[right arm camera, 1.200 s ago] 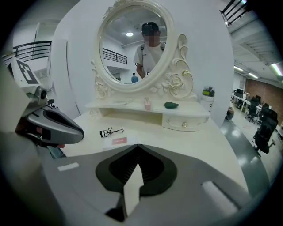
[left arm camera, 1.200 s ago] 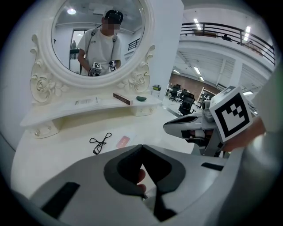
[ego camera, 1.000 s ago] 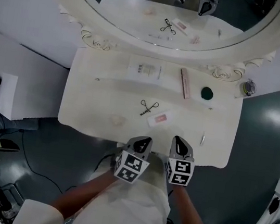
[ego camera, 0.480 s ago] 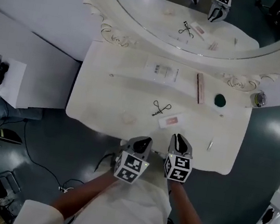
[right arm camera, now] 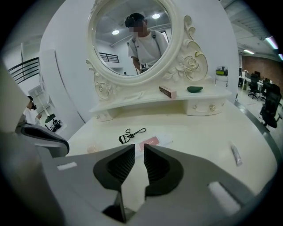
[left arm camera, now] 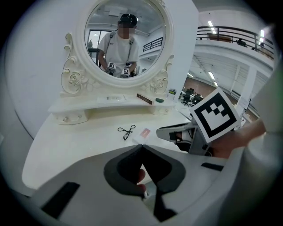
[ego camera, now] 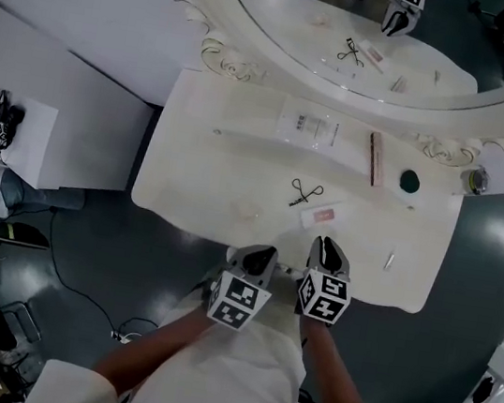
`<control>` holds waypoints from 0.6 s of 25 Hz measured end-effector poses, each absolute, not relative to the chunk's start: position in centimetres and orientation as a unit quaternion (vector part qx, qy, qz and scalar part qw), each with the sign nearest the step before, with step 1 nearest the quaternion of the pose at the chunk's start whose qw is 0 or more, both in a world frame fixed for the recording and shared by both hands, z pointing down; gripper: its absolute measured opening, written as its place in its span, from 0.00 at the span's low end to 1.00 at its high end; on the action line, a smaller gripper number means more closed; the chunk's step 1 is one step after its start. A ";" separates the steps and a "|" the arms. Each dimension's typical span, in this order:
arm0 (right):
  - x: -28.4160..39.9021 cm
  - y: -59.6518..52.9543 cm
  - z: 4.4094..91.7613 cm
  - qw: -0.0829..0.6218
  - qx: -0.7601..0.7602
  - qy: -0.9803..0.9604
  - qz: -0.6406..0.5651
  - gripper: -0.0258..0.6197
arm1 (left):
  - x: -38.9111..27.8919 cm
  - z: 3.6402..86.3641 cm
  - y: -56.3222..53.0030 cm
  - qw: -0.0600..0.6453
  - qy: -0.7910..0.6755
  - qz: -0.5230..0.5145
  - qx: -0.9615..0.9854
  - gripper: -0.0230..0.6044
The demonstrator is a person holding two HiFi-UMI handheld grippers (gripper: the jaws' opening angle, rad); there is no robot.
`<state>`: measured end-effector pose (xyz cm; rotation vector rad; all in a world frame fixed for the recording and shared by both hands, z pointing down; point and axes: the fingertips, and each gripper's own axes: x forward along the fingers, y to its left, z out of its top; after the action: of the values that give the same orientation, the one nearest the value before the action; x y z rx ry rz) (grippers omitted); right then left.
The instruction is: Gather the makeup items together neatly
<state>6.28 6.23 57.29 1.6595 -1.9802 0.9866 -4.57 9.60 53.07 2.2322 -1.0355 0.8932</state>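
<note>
On the white vanity table lie a black eyelash curler, a clear packet with a pink label, a small tube and a pale round pad. Its raised shelf carries a long brown box, a dark green item and a clear packet. Both grippers hover at the near edge. My left gripper is shut and empty. The jaws of my right gripper are opening, a narrow gap with nothing in it.
A large oval mirror in an ornate frame rises behind the shelf. A small jar sits at the shelf's right end. Dark floor with cables surrounds the table, and a white wall runs along the left.
The head view has swung, so the table now sits higher and further right in the picture. Both grippers stay at the near edge. Nothing on the table has moved.
</note>
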 end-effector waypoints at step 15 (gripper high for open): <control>3.5 6.2 58.6 0.179 0.623 -0.661 0.378 0.33 | -8.2 53.1 10.6 0.279 -0.396 0.313 0.817 0.04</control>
<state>3.46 6.18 58.65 1.7609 -1.8693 1.0684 -8.16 10.59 53.05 2.1918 -1.0610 0.8397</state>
